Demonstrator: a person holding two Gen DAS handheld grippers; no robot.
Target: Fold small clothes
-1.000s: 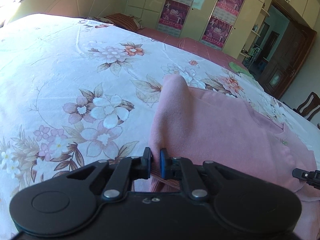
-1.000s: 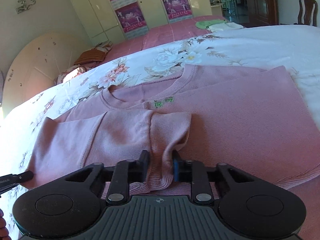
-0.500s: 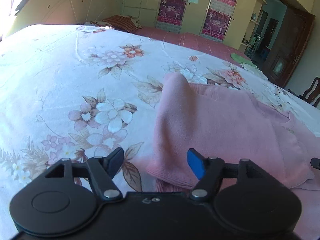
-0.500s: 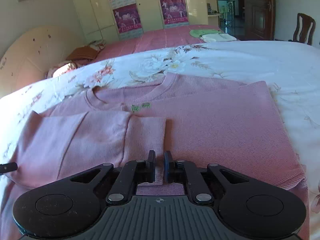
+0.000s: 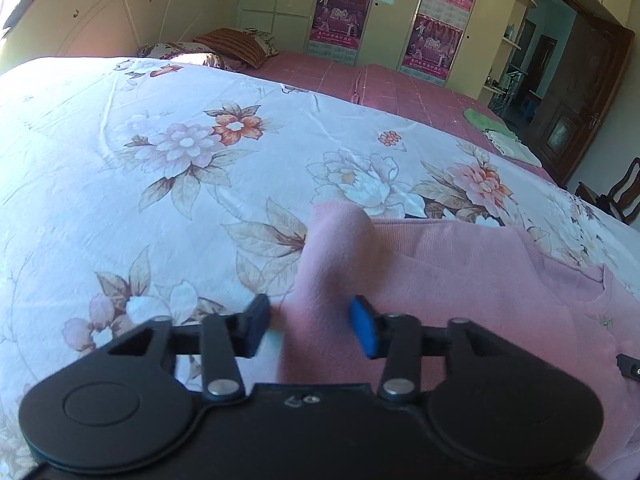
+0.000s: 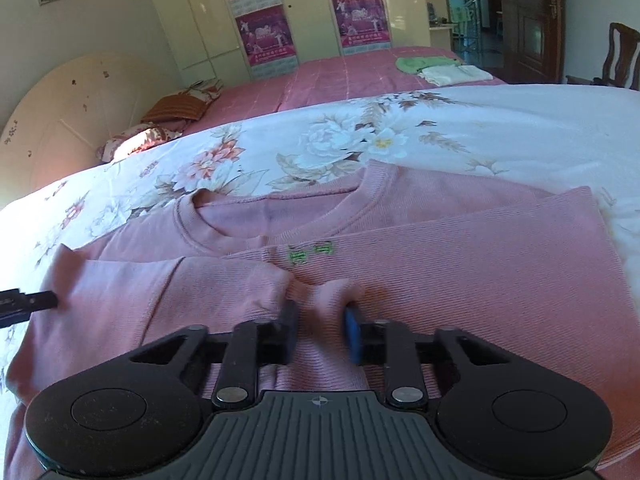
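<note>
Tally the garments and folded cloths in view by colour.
pink sweater: 1
green folded cloth: 1
white folded cloth: 1
Total: 3

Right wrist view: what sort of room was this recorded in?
Most likely a home bedroom: a bed under a floral sheet, pillows by a headboard, and tall wardrobes behind.

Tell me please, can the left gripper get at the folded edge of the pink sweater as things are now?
Probably yes. The left gripper already straddles a raised fold of the pink sweater on the floral sheet; its jaws are closing, and nothing lies between.
</note>
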